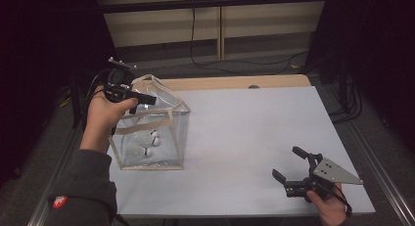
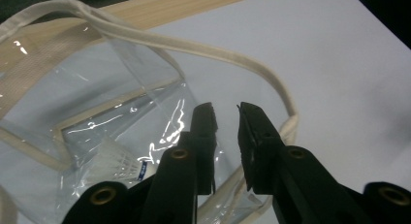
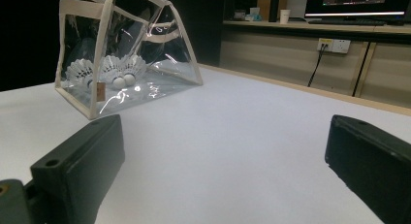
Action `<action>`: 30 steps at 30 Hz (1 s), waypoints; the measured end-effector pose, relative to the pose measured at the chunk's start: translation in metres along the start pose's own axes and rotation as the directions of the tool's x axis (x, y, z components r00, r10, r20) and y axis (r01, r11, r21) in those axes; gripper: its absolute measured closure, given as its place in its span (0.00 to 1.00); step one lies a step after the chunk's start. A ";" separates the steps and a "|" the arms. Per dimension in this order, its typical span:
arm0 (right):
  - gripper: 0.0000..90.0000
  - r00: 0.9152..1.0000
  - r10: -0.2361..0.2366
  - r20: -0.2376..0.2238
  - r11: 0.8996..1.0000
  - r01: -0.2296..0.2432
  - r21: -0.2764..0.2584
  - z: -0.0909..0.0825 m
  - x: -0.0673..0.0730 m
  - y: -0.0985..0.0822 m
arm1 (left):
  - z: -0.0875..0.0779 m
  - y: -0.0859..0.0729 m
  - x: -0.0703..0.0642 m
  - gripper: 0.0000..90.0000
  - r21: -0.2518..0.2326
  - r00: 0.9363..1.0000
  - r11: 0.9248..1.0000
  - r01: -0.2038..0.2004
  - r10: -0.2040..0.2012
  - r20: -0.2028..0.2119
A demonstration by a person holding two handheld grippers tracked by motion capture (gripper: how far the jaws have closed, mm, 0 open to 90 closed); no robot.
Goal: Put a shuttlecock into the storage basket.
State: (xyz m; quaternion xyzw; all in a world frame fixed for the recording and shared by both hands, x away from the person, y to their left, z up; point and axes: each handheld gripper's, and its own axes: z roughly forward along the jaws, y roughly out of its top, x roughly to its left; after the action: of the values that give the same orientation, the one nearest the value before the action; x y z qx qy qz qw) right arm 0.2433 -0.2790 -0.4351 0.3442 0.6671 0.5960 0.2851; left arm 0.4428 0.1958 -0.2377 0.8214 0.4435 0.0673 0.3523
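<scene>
Clear plastic bag: see-through tote (image 1: 156, 130) with cream trim, standing at the left of the grey table (image 1: 254, 138), a few shuttlecocks (image 1: 150, 144) lying on its floor.
Left gripper: up at the bag's top rim (image 1: 147, 100). Its own view shows the jaws a narrow gap apart with nothing pinched between them, and the cream handle strap (image 2: 203, 52) looping past just beyond the tips. So it's not holding anything.
Right gripper: parked low at the near right of the table (image 1: 289, 163), well apart from the bag, jaws spread wide and empty.
Risk, bag flopping: the plastic is soft and creased, so I'd guess the top could sag or the bag could tip if the left jaws nudge the rim while nothing steadies it.
Risk, snagged strap: that loop sits right by the jaw tips, so pulling the hand away could hook it and drag the whole bag.
Risk, birdies: a tipped bag probably rolls them out onto the table.
Left gripper view bonus: you can read the actual jaw gap, which the high view is too small to give.
Right gripper view bonus: side-on look at the shuttlecocks (image 3: 110, 69), bunched in a row, cork ends facing the camera.
</scene>
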 end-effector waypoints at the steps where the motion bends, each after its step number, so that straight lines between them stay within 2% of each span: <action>1: 0.00 1.000 0.000 0.000 1.000 0.000 0.000 0.000 0.000 0.000 | 0.000 0.000 -0.001 0.82 0.001 1.000 1.000 -0.001 0.001 0.009; 7: 0.00 1.000 -0.001 -0.001 1.000 0.001 0.000 0.000 0.000 0.000 | 0.000 0.001 -0.007 0.75 -0.003 0.999 1.000 -0.007 0.007 0.047; 10: 0.00 1.000 -0.001 0.002 1.000 0.001 -0.002 0.000 0.000 0.000 | -0.001 0.001 -0.009 0.72 -0.006 0.999 1.000 -0.020 0.020 0.050; 11: 0.00 1.000 -0.003 0.002 1.000 0.003 0.000 0.000 0.000 0.000 | -0.001 0.001 -0.010 0.70 -0.013 0.998 1.000 -0.013 0.014 0.059; 13: 0.00 1.000 -0.001 0.002 1.000 0.001 0.002 0.000 0.000 0.000 | -0.002 0.001 -0.012 0.68 -0.016 0.997 1.000 -0.026 0.027 0.077; 24: 0.00 1.000 -0.005 0.004 1.000 0.005 0.000 0.001 0.001 0.000 | -0.001 -0.003 -0.028 0.52 -0.029 0.990 0.996 -0.079 0.082 0.118; 26: 0.00 1.000 -0.005 0.002 1.000 0.005 -0.001 0.001 0.001 0.000 | -0.002 -0.004 -0.029 0.49 -0.035 0.989 0.997 -0.072 0.076 0.126; 30: 0.00 1.000 -0.002 0.004 1.000 0.002 0.002 0.001 0.001 0.000 | -0.004 -0.006 -0.031 0.45 -0.039 0.987 0.996 -0.083 0.088 0.134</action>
State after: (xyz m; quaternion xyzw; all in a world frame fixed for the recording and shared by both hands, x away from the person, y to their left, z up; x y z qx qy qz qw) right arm 0.2438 -0.2780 -0.4354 0.3450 0.6674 0.5945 0.2868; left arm 0.4188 0.1759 -0.2326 0.8364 0.3819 0.0338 0.3918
